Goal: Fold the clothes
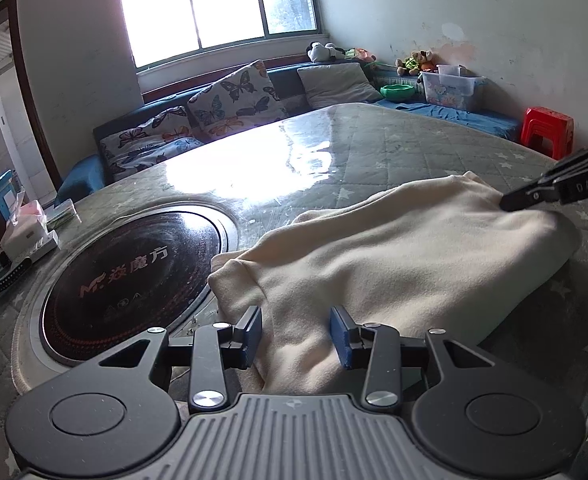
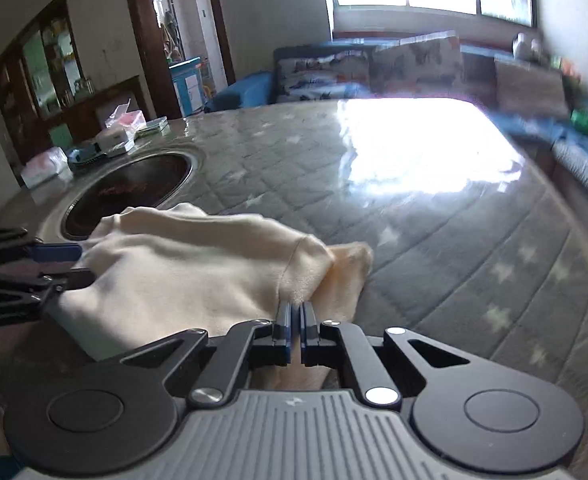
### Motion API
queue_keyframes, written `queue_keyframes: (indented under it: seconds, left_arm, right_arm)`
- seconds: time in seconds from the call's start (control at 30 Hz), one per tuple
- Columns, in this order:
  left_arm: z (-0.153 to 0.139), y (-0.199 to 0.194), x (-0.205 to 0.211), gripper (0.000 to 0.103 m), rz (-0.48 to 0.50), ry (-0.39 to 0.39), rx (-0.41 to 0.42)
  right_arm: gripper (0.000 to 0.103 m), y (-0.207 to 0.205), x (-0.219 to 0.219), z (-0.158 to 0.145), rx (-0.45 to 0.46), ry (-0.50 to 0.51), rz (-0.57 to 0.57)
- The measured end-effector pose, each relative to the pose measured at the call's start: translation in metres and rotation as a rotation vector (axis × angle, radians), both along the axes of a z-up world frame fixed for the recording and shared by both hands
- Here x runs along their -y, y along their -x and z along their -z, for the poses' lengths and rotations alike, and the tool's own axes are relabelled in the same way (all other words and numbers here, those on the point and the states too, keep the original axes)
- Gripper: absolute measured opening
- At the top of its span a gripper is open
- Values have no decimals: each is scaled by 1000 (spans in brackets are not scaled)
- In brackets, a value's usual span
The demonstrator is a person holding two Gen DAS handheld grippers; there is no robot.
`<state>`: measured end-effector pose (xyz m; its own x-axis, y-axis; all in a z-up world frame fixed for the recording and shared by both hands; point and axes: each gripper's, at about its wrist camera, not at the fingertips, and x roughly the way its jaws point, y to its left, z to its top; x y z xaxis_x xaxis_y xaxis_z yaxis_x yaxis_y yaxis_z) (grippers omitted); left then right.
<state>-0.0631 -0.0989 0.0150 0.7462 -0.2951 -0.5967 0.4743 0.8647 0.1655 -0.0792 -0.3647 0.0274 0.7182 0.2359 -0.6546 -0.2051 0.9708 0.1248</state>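
Table (image 1: 374, 148) w/ quilted grey star-print cover under glossy sheet, window (image 1: 221, 4) glare on it. Round black cooktop (image 1: 133, 268) set into top. Tissue pack (image 1: 21, 232) at far-left edge. Behind: butterfly cushions (image 1: 233, 96), red stool (image 1: 548, 130), plush toys (image 1: 326, 51), clear bin (image 1: 452, 88).

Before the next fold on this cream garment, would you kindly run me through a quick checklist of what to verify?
1. Right gripper shut on the cream garment: ok, the fabric is pinched between its pads.
2. Left gripper holding the garment: not ok, it is open, with cloth lying between its fingers.
3. Garment flat: not ok, it is bunched and lifted at the right gripper's end.
4. Garment off the round cooktop: not ok, one edge reaches over its rim.
5. Quilted table cover ahead free for folding: ok.
6. Cooktop cold: cannot tell.
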Motion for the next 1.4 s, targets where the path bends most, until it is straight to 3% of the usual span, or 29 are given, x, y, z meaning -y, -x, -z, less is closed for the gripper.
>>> queue_keyframes:
  seconds: [0.13, 0.37, 0.5, 0.63, 0.7, 0.8, 0.97, 1.27, 1.4]
  left_arm:
    - [1, 2, -1, 42, 7, -9, 15]
    - [-13, 13, -5, 41, 15, 11, 37]
    - [-13, 24, -2, 41, 56, 36, 36]
    - [-1, 29, -3, 41, 57, 36, 20]
    - [3, 29, -6, 42, 50, 48, 22]
    - [-5, 29, -9, 42, 38, 62, 19]
    - [-16, 33, -3, 42, 62, 87, 46]
    - [1, 36, 9, 43, 86, 80, 9]
    - [-1, 38, 9, 44, 88, 84, 19]
  right_arm:
    - [3, -1, -3, 12, 1, 45, -1]
    - [8, 11, -5, -11, 48, 79, -27]
    - [9, 22, -26, -21, 79, 94, -146]
    - [9, 21, -40, -3, 18, 155, -220]
    - [9, 23, -38, 5, 29, 157, -228]
    - [9, 21, -38, -5, 20, 146, -212]
    - [12, 23, -57, -14, 57, 164, -276]
    - [12, 20, -91, -3, 51, 195, -383]
    - [13, 22, -100, -13, 86, 209, -416]
